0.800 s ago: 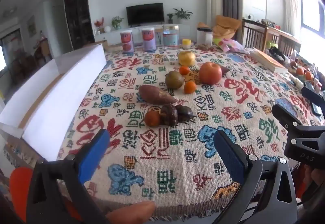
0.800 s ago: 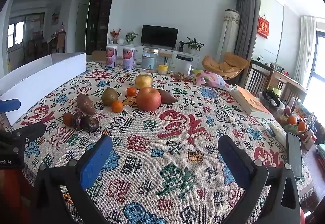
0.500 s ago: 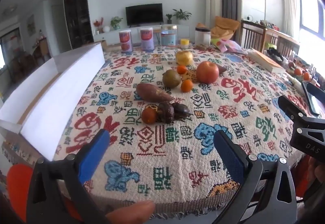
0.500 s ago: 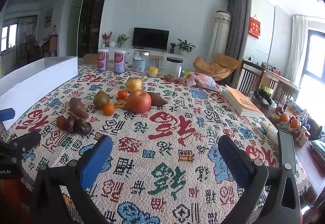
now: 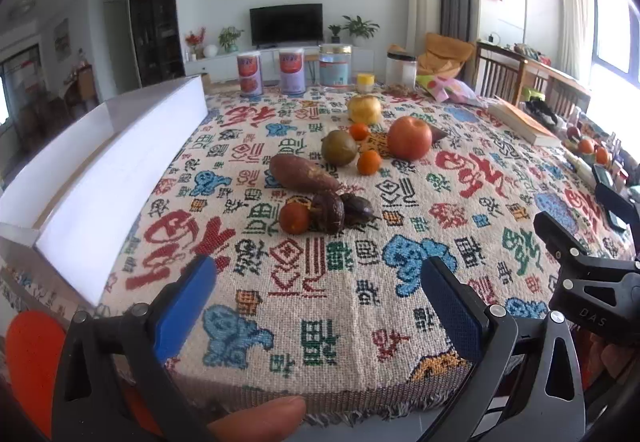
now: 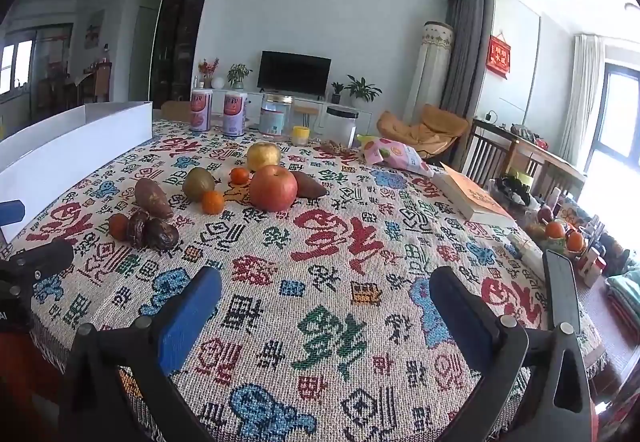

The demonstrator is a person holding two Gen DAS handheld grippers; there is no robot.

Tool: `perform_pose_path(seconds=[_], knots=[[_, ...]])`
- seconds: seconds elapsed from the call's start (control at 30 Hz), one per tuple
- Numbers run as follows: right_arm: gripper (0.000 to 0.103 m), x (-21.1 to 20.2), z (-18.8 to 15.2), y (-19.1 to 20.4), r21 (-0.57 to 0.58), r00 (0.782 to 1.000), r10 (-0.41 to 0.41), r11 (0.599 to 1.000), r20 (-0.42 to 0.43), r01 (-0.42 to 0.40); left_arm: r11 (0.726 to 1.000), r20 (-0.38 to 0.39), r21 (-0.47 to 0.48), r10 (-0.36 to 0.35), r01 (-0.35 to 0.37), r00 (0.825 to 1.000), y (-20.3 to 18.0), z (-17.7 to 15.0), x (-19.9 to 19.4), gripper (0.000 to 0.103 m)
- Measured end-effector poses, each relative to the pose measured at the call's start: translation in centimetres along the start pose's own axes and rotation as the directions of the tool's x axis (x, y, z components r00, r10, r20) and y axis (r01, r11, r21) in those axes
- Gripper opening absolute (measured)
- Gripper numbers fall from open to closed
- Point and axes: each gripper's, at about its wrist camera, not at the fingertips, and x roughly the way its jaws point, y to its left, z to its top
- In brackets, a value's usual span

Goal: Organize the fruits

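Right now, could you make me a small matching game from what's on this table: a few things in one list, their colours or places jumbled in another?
Things:
1. apple
2. box
3. book
4. cans

Descriptions:
A. white, along the table's left edge
B. red, in the fruit cluster
C. a pair, at the far edge
D. orange cover, on the right side

Pairs: 1-B, 2-A, 3-D, 4-C

Red apple (image 5: pixel 409 137), yellow pear (image 5: pixel 364 109), tangerines and sweet potato (image 5: pixel 302 173) cluster mid-tablecloth, toward its far edge.
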Motion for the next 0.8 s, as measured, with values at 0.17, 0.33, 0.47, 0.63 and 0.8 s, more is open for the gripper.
perform_pose_path(seconds=[0.17,0.33,0.47,0.63,0.8], knots=[[0.103,-0.18,-0.02,0.07,0.010,1.000,0.010,1.000,0.015,-0.010,1.000,0.009,0.002,0.003,-0.003,1.000,-0.16,-0.11,-0.09,0.102],[0.103,-0.29,0.10,0.02,0.017,0.999,0.007,1.000,0.033,-0.008,1.000,0.004,0.002,0.009,-0.009,1.000,-0.14,-0.16,0.25,0.102],[0.103,-0.21,0.10,-0.14,0.027,0.999,0.002,1.000,0.034,-0.003,1.000,0.008,0.001,0.013,-0.013,1.000,-0.12,-0.20,0.23,0.102],[0.103,-0.15,0.05,-0.17,0.028,0.999,0.001,1.000,0.032,-0.002,1.000,0.009,-0.002,0.015,-0.015,1.000,-0.10,-0.20,0.31,0.102],[0.103,-0.10,0.02,-0.20,0.037,0.999,0.001,0.999,0.036,-0.002,1.000,0.011,-0.004,0.016,-0.016,1.000,-0.02,-0.21,0.32,0.102]])
